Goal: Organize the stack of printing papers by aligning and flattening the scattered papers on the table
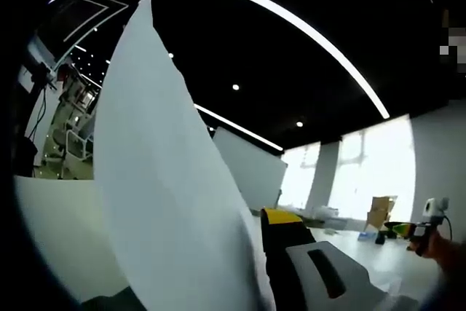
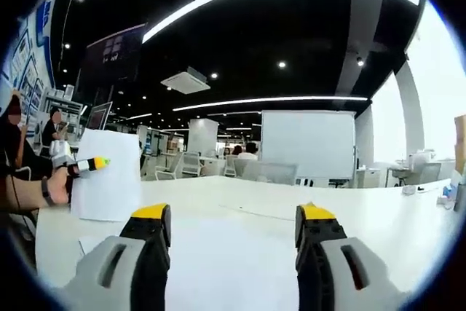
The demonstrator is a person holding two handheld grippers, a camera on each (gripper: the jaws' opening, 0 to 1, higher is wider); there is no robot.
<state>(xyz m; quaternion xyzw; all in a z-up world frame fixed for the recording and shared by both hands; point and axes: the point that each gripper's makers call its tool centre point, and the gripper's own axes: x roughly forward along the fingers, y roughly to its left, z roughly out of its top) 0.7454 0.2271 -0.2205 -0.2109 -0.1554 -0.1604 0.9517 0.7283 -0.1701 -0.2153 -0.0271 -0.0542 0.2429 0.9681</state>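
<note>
Nearest in the right gripper view, the right gripper [image 2: 231,232] hovers low over the bare white table [image 2: 240,253] with its yellow-tipped jaws wide apart and nothing between them. To its left, near the table's left edge, the left gripper [image 2: 81,164] holds the sheets of paper [image 2: 108,174] upright, lower edge resting on or just above the tabletop; a further sheet appears to lie flat beneath them. In the left gripper view the paper [image 1: 156,180] rises as a tall, slightly bowed plane between the jaws, long axis vertical, so the left gripper appears clamped on it, one jaw hidden behind the sheet. The stack therefore lies leftward of the right gripper, well apart, with open tabletop between for an approach. Beyond stand chairs [image 2: 182,165], a whiteboard [image 2: 308,143] and bright windows [image 1: 371,165].
</note>
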